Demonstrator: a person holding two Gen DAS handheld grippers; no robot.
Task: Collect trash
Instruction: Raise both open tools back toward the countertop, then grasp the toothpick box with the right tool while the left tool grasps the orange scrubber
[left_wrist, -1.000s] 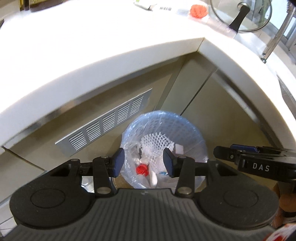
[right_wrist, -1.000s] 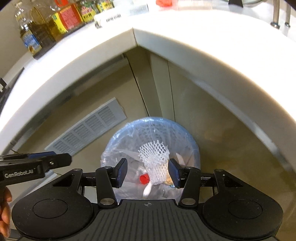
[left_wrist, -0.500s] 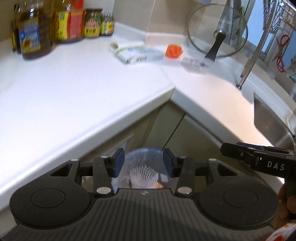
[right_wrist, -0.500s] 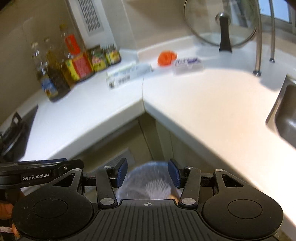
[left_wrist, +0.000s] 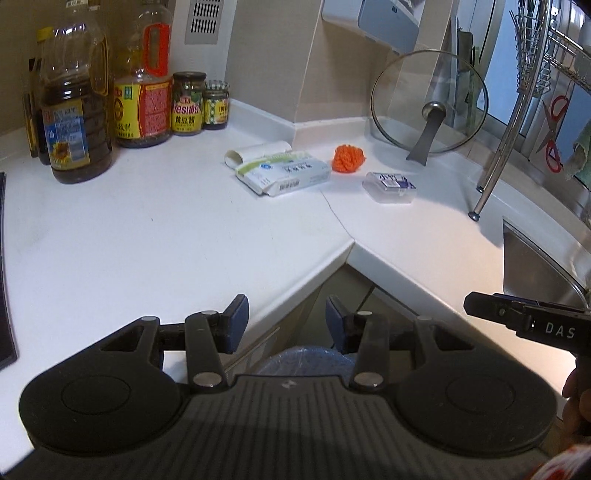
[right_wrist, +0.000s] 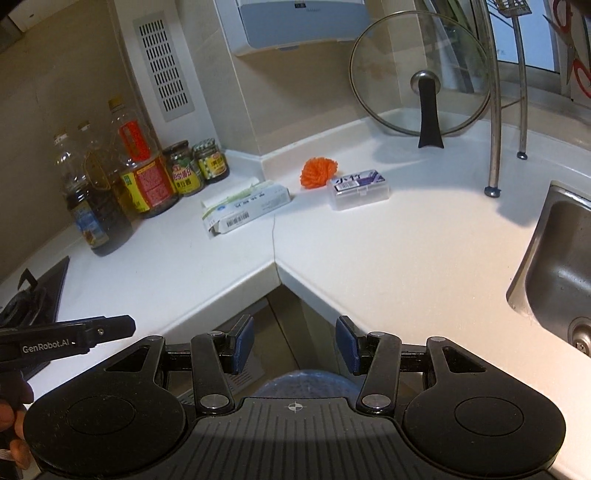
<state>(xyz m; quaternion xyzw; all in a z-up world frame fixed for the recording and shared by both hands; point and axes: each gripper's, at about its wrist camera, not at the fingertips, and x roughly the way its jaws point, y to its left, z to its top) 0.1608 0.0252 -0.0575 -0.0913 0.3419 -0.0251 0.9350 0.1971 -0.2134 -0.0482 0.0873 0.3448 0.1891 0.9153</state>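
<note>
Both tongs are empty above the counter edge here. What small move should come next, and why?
Probably reach the right tongs forward toward the orange net ball near the counter's back corner. Both the right and the left tongs stand open with nothing between them, the bin is just below, and the ball, a flattened carton and a small plastic box lie on the counter.

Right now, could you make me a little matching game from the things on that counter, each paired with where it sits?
Things:
1. orange ball
2. glass lid
3. oil bottles
4. clear plastic box

Places:
A. far left, by the wall
B. propped upright in the back corner
C. between the white packet and the clear box
D. just right of the orange ball

Pairs: 1-C, 2-B, 3-A, 4-D
</note>
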